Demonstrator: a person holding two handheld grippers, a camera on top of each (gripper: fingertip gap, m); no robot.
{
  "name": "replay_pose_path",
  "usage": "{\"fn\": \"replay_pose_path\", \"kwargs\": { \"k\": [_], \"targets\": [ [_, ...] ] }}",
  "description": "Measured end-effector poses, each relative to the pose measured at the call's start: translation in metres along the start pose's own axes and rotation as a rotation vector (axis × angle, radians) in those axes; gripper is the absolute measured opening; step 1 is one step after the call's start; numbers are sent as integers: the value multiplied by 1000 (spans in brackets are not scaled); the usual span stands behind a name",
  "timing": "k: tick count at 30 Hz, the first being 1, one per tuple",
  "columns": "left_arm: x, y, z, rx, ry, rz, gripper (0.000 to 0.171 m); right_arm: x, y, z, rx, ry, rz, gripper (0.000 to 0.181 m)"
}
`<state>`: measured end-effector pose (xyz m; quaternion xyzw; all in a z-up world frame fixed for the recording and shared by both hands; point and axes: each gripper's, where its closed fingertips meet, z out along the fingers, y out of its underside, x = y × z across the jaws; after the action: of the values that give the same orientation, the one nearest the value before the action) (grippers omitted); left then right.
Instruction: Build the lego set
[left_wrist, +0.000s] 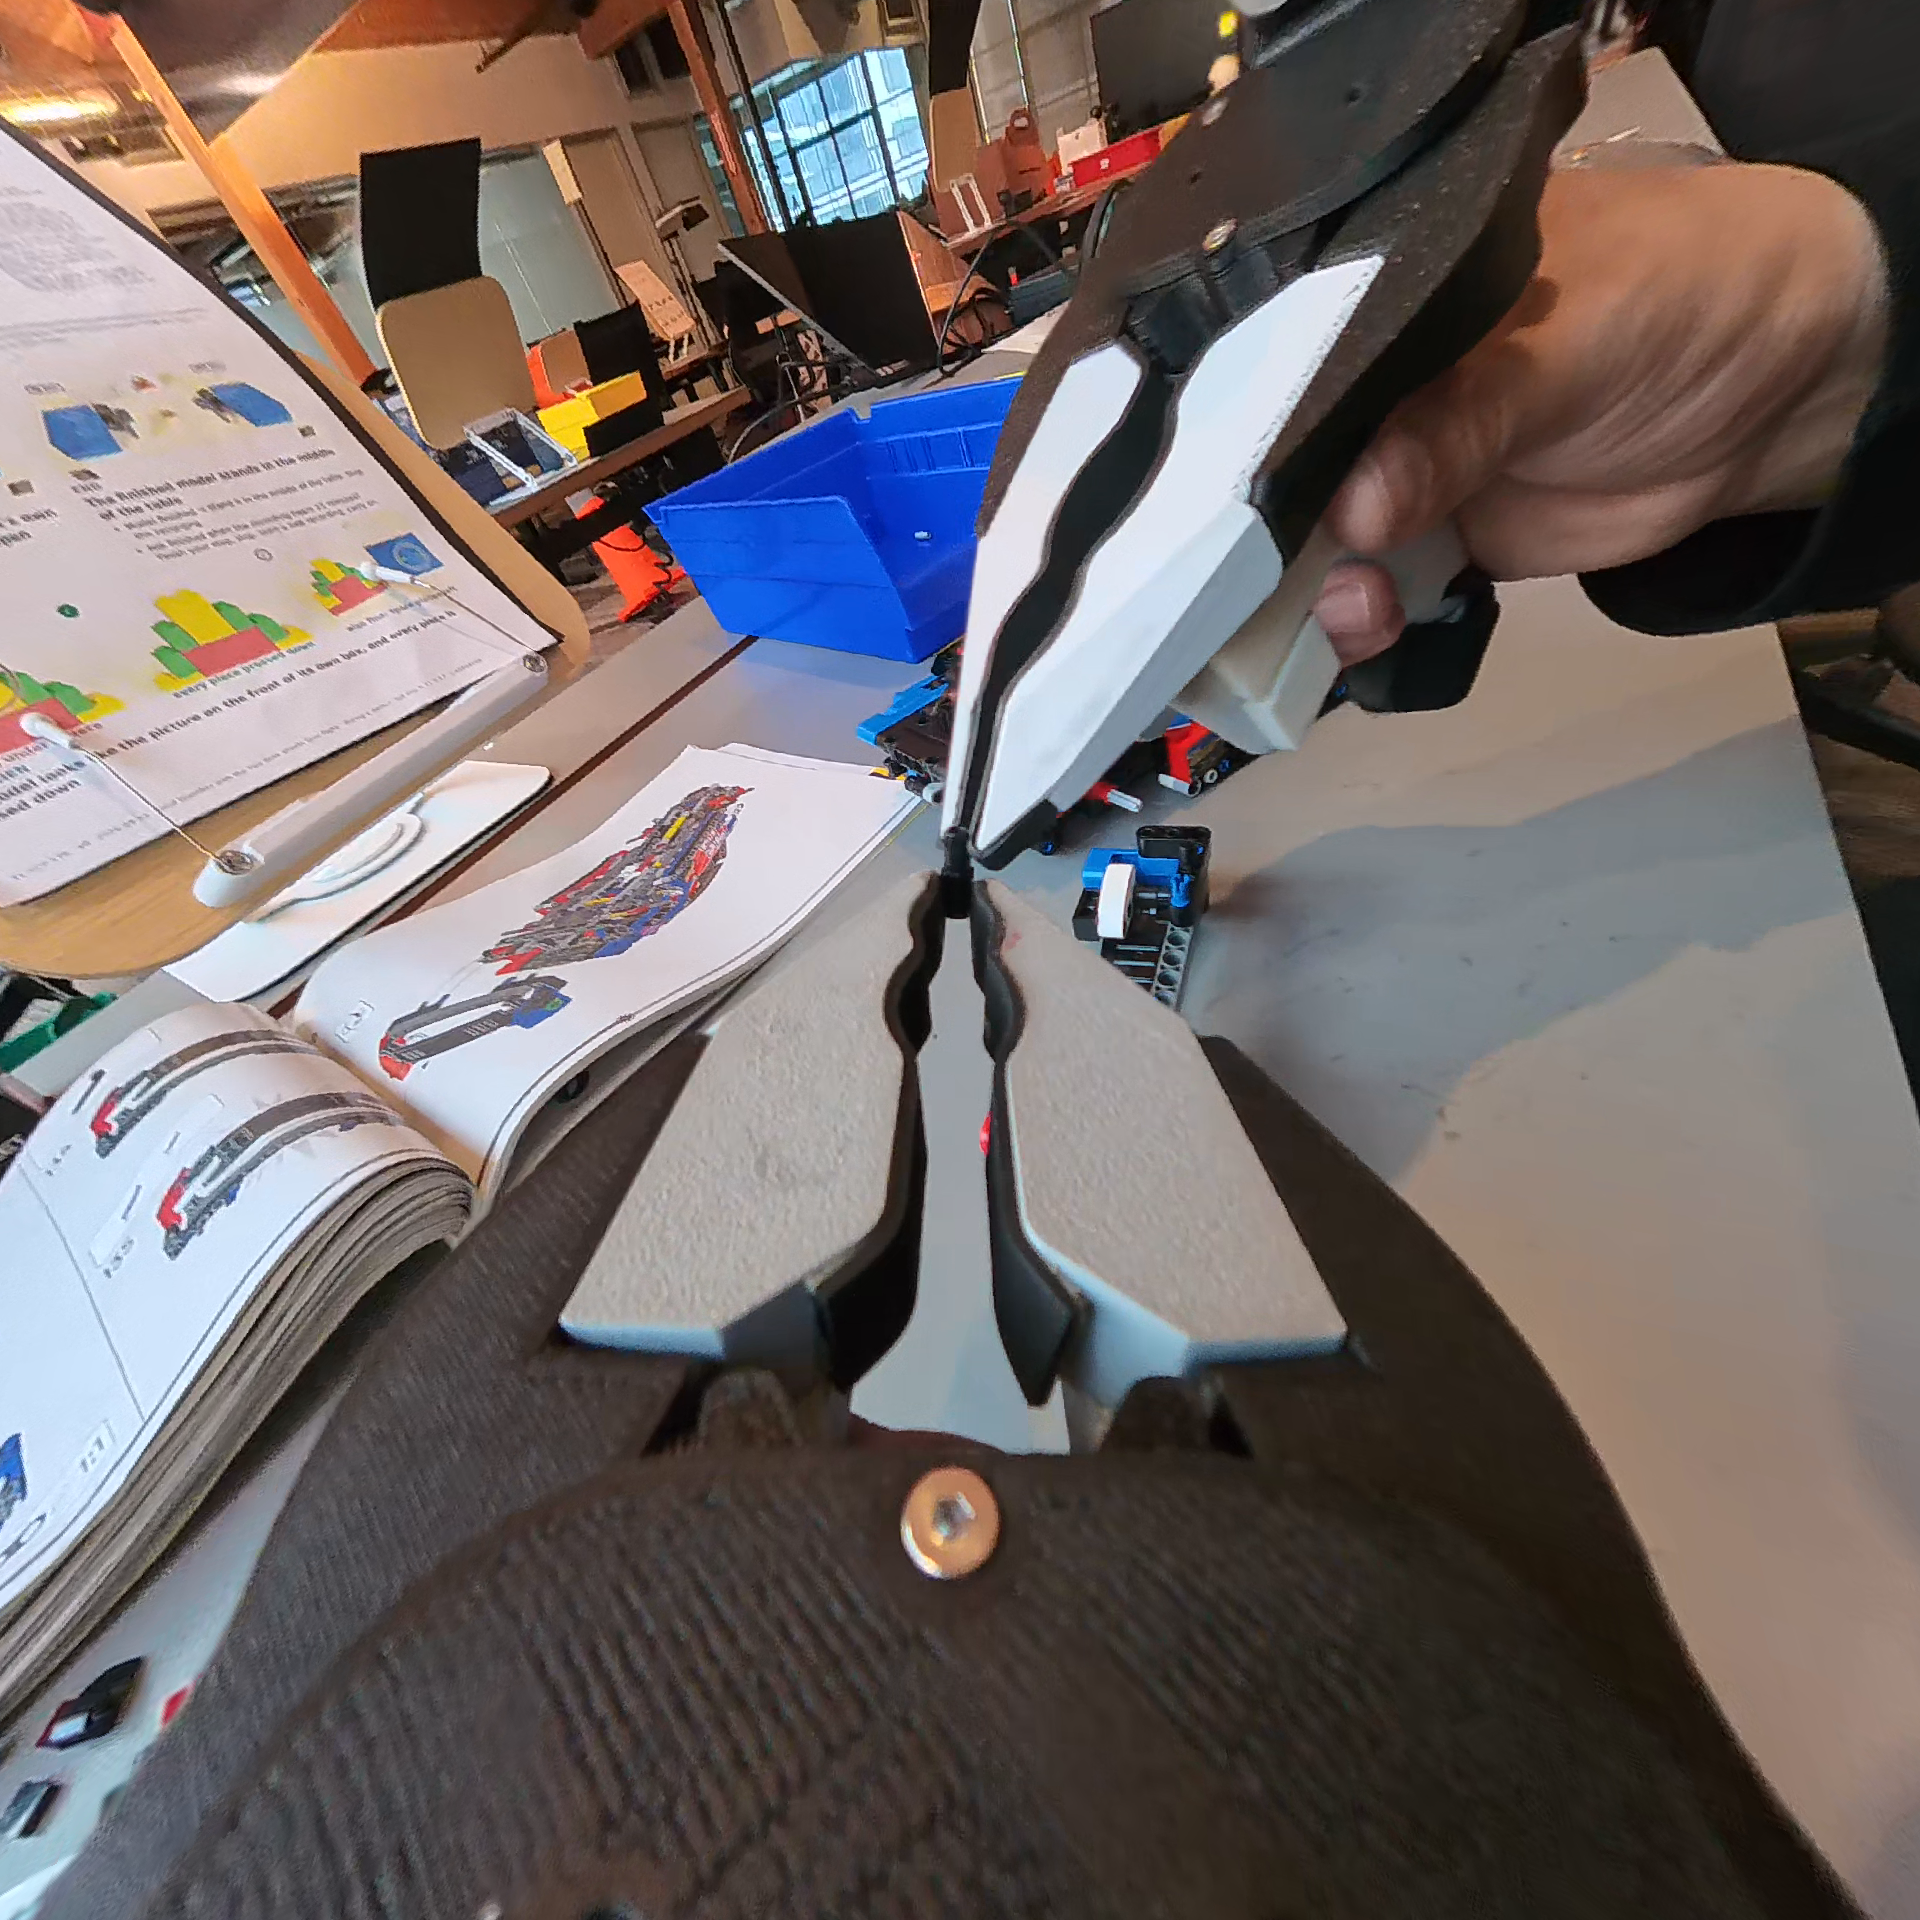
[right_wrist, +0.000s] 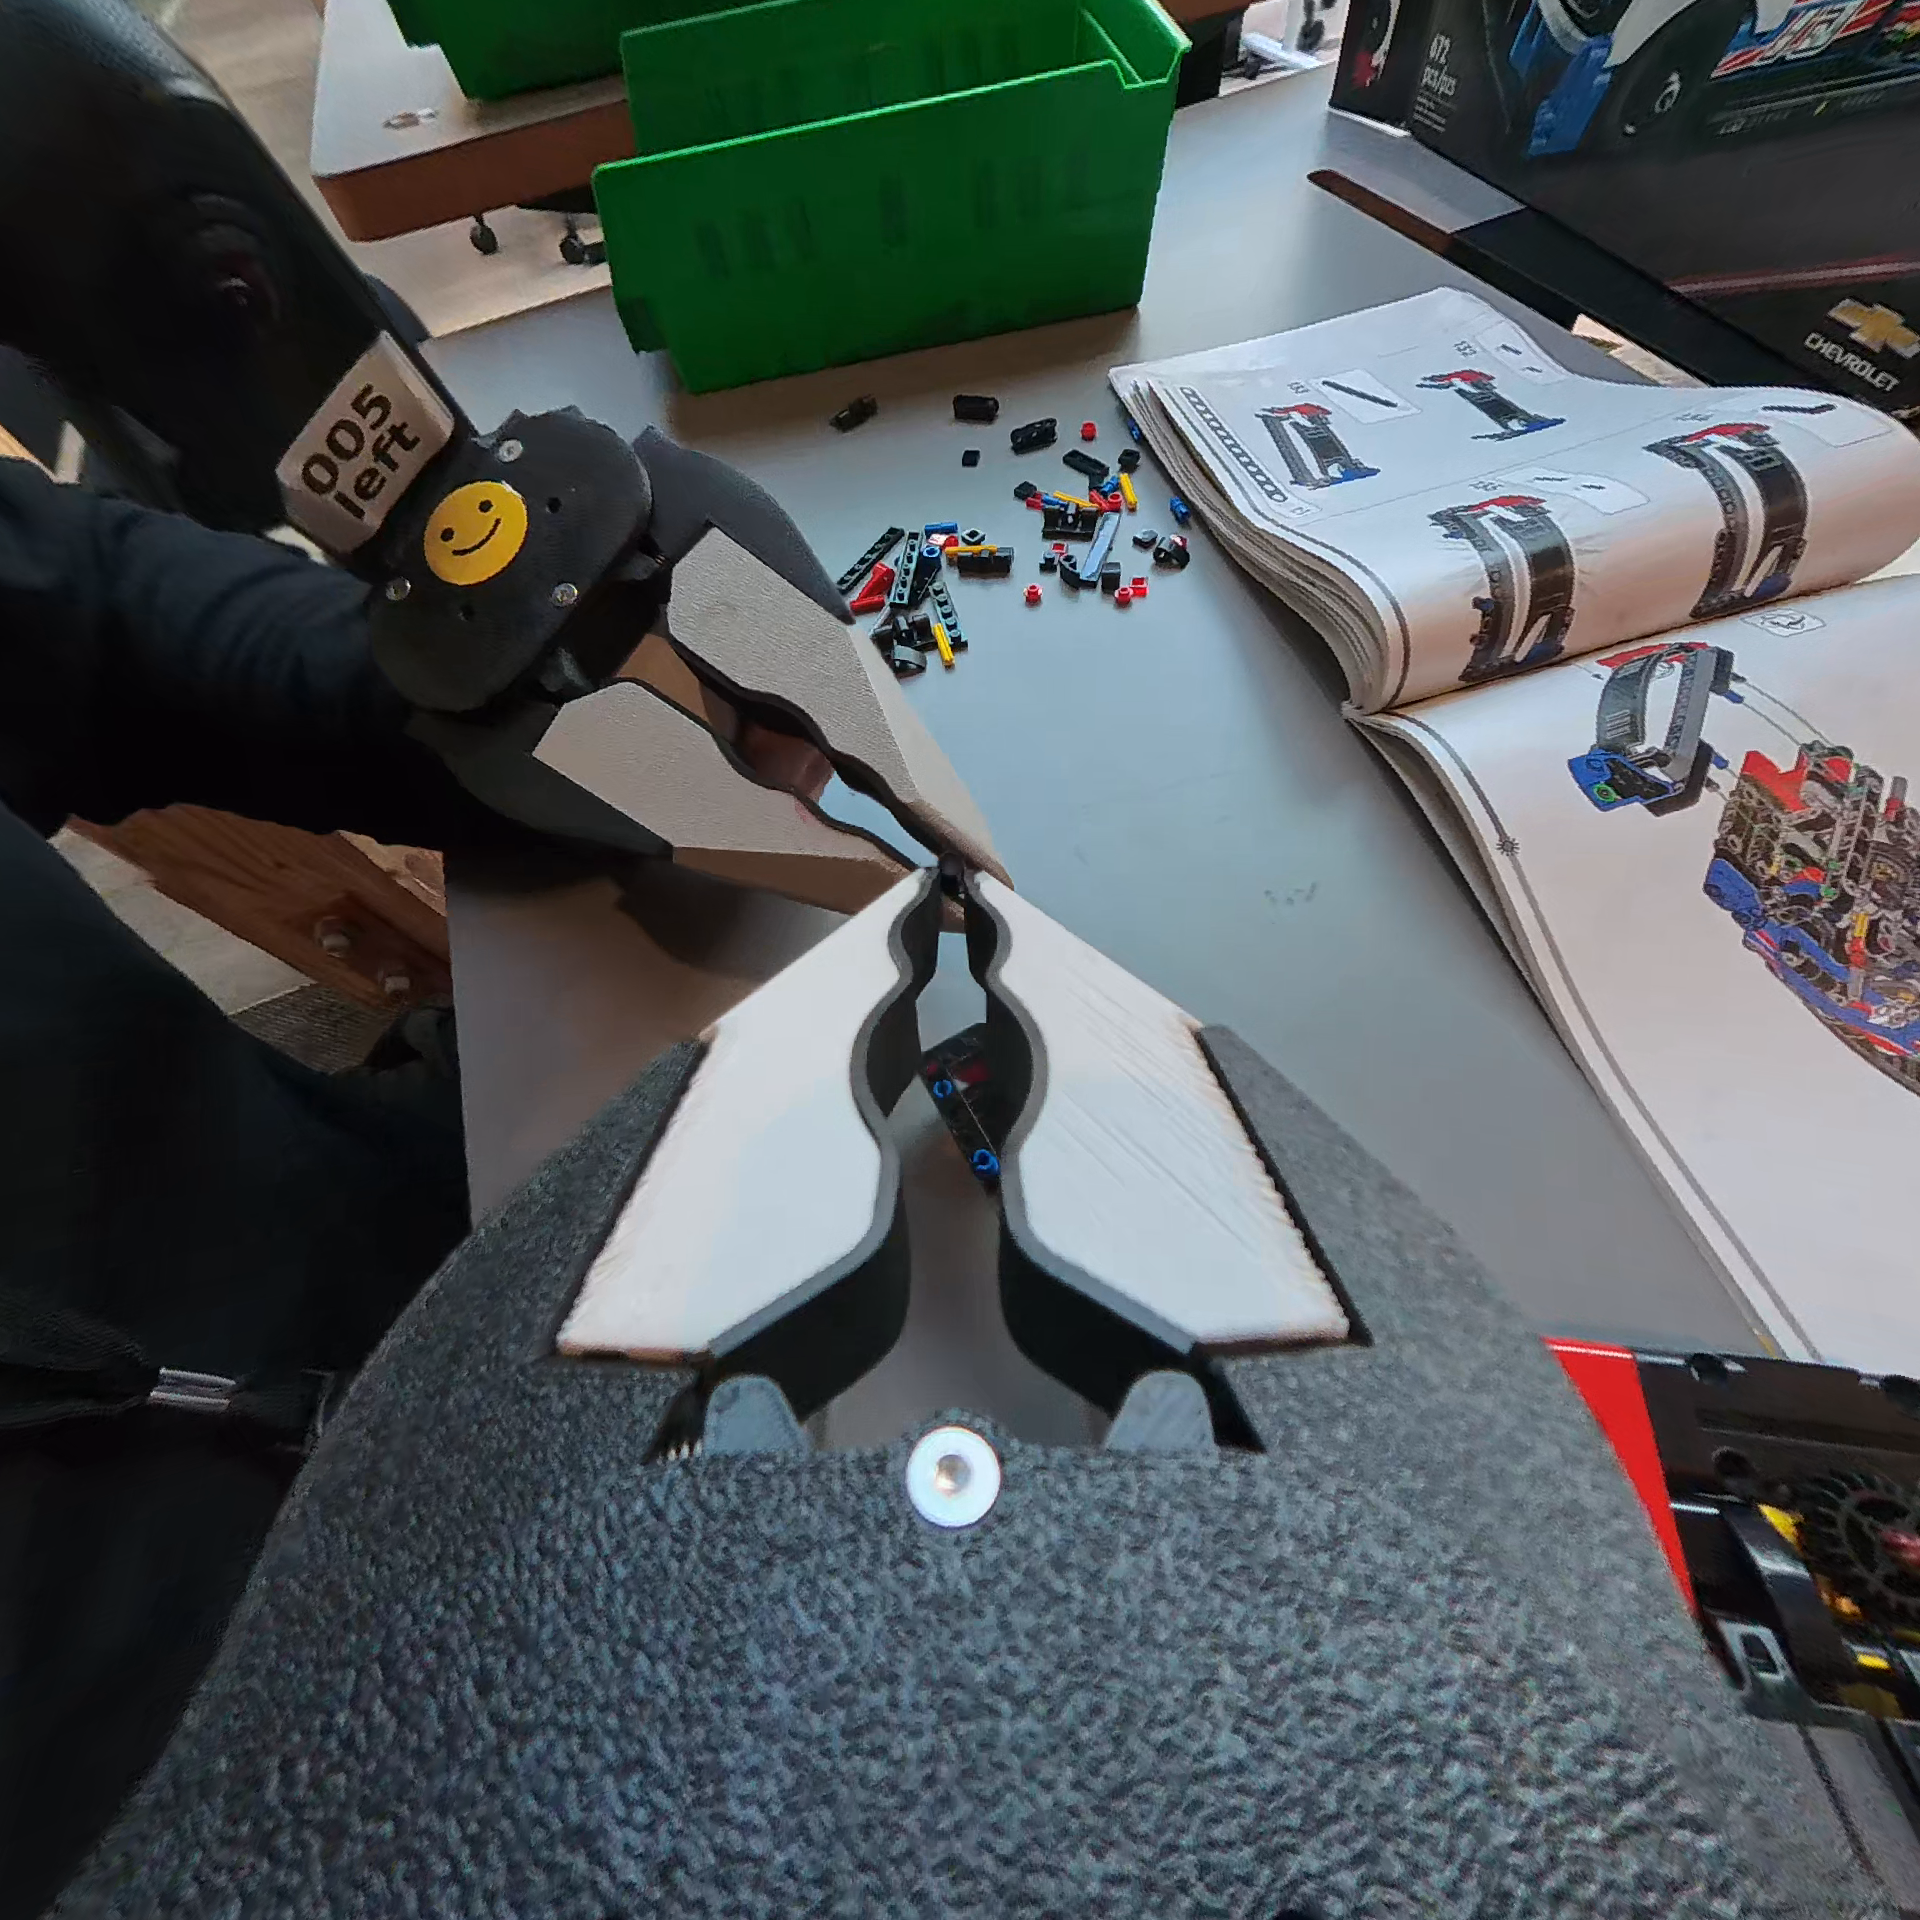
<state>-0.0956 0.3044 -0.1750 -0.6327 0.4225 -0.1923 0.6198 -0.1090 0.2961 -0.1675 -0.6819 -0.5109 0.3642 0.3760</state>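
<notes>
A tiny black lego pin (left_wrist: 954, 878) is pinched between both grippers, held in the air above the grey table (left_wrist: 1558, 1039). My left gripper (left_wrist: 954, 906) is shut on its near end. My right gripper (left_wrist: 961, 836) comes down from the upper right and is shut on its other end. In the right wrist view the pin (right_wrist: 951, 871) sits at my right gripper's tips (right_wrist: 951, 888), and the left gripper (right_wrist: 930, 857) meets it from the left. A small black, blue and white sub-assembly (left_wrist: 1143, 914) lies on the table just beyond the tips. It also shows through the finger gap in the right wrist view (right_wrist: 966, 1101).
An open instruction booklet (left_wrist: 623, 935) (right_wrist: 1558, 540) lies beside the work spot. Several loose small parts (right_wrist: 1039, 530) lie before a green bin (right_wrist: 883, 208). A blue bin (left_wrist: 831, 520), a part-built model (right_wrist: 1787, 1538), the set's box (right_wrist: 1662, 156) and an instruction board (left_wrist: 208, 520) stand around. My two grippers' fingertips are within a few centimetres of each other. The part-built model (right_wrist: 1787, 1538) sits 15 cm or so from the ends of my left fingers.
</notes>
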Motion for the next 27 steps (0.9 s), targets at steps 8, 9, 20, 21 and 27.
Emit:
{"fn": "replay_pose_path", "kwargs": {
  "k": [8,9,20,21,27],
  "targets": [
    [3,4,1,-25,38,-60,2,1,1,4,-59,79,-145,5],
    [3,5,1,-26,35,-60,2,2,1,4,-65,79,-149,5],
    [2,2,-1,-14,25,-58,2,-1,-2,2,-92,96,-207,5],
    [2,2,-1,-17,24,-57,2,-1,-1,2,-104,95,-218,4],
    [10,26,0,-135,138,-133,27,6,11,-3,-196,81,-239,4]
  ]
}}
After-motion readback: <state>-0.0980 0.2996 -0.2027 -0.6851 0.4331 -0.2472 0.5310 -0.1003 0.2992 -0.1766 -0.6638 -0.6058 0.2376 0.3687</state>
